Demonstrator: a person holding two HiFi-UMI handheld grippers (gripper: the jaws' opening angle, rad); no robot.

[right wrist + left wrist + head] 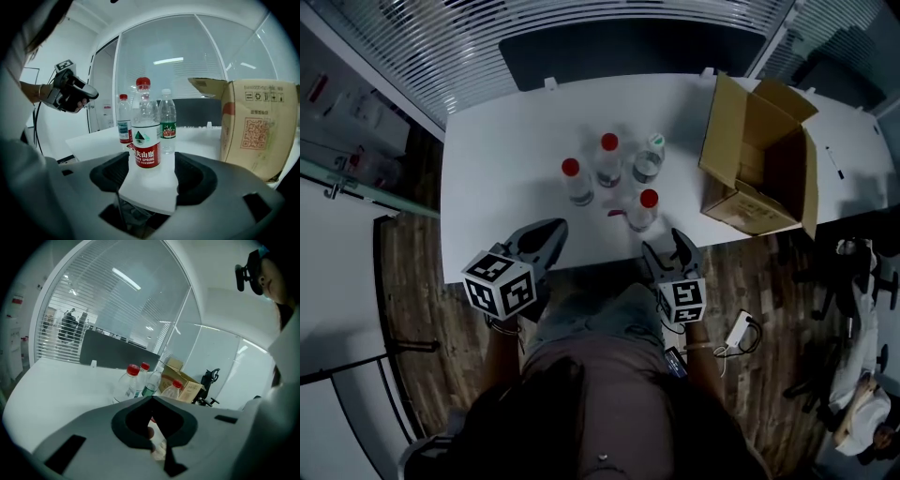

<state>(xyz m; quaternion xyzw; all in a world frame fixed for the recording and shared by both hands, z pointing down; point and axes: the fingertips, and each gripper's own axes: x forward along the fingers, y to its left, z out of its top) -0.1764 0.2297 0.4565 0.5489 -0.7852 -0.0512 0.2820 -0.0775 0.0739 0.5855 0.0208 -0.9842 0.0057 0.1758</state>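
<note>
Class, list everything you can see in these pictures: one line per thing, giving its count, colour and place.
Red-capped bottles: three, clear, upright mid-table.
White-capped bottle: one, clear with green label, beside them.
Cardboard box: one, brown, open, table's right end.
Table: one, white.
Office chair: one, dark, on the floor past the box.
Left gripper: grey, jaws together, at table's near edge.
Right gripper: grey, jaws apart, facing the nearest red-capped bottle.
</note>
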